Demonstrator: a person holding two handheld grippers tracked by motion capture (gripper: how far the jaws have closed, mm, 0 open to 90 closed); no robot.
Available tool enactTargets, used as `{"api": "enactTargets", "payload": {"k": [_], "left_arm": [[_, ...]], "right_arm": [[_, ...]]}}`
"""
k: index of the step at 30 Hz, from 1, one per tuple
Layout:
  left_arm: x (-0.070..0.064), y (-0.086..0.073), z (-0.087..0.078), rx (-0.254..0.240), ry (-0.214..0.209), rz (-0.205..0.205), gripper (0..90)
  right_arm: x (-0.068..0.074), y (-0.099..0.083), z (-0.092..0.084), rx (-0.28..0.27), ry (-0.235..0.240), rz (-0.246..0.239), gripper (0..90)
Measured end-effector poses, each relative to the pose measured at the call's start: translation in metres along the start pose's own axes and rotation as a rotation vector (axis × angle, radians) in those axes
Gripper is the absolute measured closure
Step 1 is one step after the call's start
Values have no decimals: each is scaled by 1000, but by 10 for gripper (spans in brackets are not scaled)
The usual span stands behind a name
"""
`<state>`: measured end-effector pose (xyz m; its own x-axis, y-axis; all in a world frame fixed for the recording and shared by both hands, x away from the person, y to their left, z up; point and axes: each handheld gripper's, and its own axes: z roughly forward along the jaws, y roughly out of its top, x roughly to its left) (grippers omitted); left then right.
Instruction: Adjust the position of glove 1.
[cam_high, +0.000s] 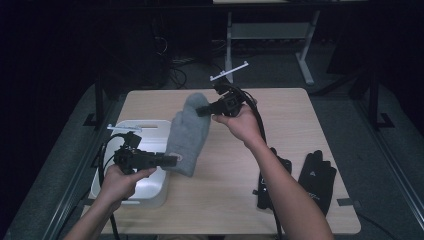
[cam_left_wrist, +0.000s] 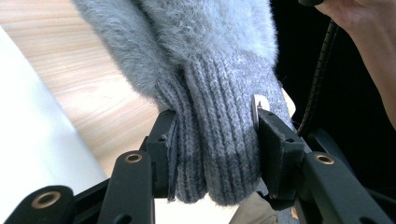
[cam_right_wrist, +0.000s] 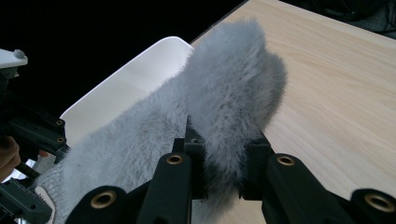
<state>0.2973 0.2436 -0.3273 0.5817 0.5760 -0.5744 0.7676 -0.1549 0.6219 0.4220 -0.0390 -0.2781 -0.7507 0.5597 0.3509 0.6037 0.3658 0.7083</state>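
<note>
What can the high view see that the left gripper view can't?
High view alone: two black gloves lying on the table's right side, and the right gripper pinching the fuzzy tip of the grey mitten.

Left gripper view alone: the ribbed knit of the mitten's cuff, squeezed between the left gripper jaws.

Both: the fluffy grey mitten, the white plastic bin, the light wooden table, and the person's right hand.

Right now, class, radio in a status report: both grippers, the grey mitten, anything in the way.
Left gripper shut on mitten's ribbed cuff. Right gripper shut on fluffy tip. Grey mitten held off the table, beside white bin. Path unobstructed; black gloves far right.
</note>
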Motion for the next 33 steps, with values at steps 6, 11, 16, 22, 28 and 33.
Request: {"api": "enactTargets", "payload": {"k": [6,11,16,22,28,33], "left_arm": [[5,-2,-9,-5,13,1,538],[9,-5,-17,-17,23,-16,538],[13,-8,-24,-23,28,-24,538],[18,-11,-32,-30,36,-21,538],[22,-14,-38,-35,40,-30,537],[25,-17,-43,-37,45,-33,537]], "right_arm": [[6,7,9,3,9,-6,772],[12,13,20,4,19,-13,772],[15,17,26,9,26,-27,772],[21,23,36,15,35,-37,772],[25,26,42,22,41,-47,772],[28,28,48,29,44,-54,772]]}}
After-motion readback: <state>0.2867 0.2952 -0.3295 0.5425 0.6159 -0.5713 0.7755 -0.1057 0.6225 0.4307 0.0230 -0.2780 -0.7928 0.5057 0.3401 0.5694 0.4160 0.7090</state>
